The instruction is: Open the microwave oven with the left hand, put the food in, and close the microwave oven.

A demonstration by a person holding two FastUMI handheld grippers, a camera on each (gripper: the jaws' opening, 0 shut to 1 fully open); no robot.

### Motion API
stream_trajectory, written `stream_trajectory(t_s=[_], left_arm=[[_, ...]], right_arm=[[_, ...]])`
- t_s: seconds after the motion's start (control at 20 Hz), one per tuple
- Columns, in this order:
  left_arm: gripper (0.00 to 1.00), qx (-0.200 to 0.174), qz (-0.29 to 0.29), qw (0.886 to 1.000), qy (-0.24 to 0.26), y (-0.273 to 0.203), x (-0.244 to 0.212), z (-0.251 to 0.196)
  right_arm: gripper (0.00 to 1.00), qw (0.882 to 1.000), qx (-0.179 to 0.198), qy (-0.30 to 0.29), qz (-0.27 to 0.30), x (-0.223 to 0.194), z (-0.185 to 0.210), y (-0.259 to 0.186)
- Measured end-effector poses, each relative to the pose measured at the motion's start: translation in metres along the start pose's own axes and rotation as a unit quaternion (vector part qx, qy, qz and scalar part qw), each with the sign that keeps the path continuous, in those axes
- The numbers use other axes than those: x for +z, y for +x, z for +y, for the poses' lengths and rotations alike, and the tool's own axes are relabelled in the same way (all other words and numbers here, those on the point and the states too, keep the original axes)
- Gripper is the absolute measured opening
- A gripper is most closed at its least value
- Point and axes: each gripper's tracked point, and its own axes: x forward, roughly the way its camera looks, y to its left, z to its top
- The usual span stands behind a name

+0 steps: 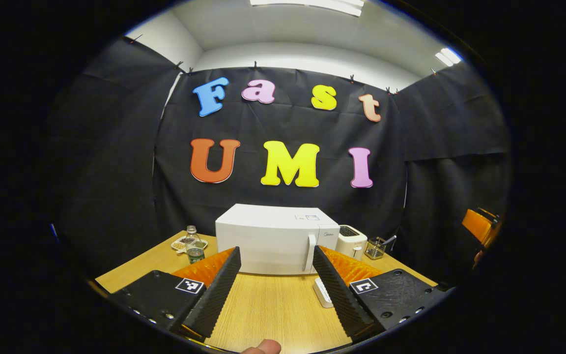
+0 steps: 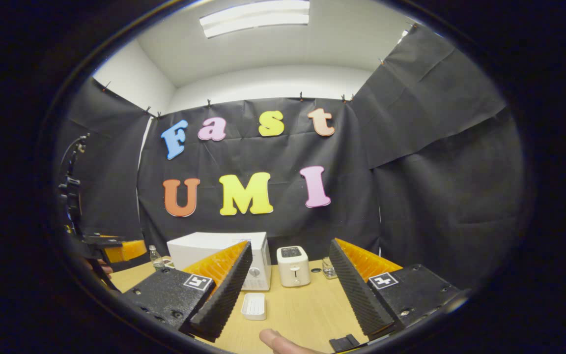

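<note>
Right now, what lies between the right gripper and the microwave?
In the right gripper view, a small white tray lies on bare wooden table before the microwave.

White microwave oven (image 1: 268,241) stands shut on table; food dish (image 2: 254,305) before it.

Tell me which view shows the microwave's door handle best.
The left gripper view: the microwave faces the camera and its upright door handle stands clear between the fingers. In the right gripper view a finger covers most of the microwave's front, leaving its knobs visible.
</note>
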Motion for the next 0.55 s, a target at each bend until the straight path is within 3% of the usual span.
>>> stream_trajectory(t_s=[0.05,0.15,0.2,0.25,0.4,0.45,0.55], left_arm=[[0.93,0.006,-0.005,1.0,-0.002,-0.008,0.002,0.004],[0.92,0.02,-0.018,1.0,0.001,-0.017,0.01,0.018],[0.92,0.017,-0.024,1.0,-0.002,-0.021,0.016,0.018],[0.92,0.012,-0.025,1.0,-0.001,-0.024,0.017,0.016],[0.92,0.01,-0.019,1.0,0.017,-0.031,0.017,0.02],[0.92,0.006,-0.018,1.0,0.024,-0.032,0.017,0.018],[0.92,-0.005,-0.022,0.999,0.033,-0.034,0.021,0.012]], right_arm=[[1.0,1.0,-0.002,-0.003,-0.002,0.002,0.0,-0.001],[1.0,1.0,-0.002,-0.007,-0.002,0.005,0.005,-0.003],[0.9,1.0,-0.001,-0.008,-0.003,0.006,0.007,-0.004],[1.0,1.0,-0.001,-0.011,-0.003,0.008,0.008,-0.004],[1.0,1.0,-0.007,-0.012,-0.004,0.012,0.009,-0.006],[0.9,1.0,-0.006,-0.013,-0.005,0.014,0.012,-0.007],[0.9,1.0,-0.004,-0.016,-0.008,0.017,0.015,-0.008]])
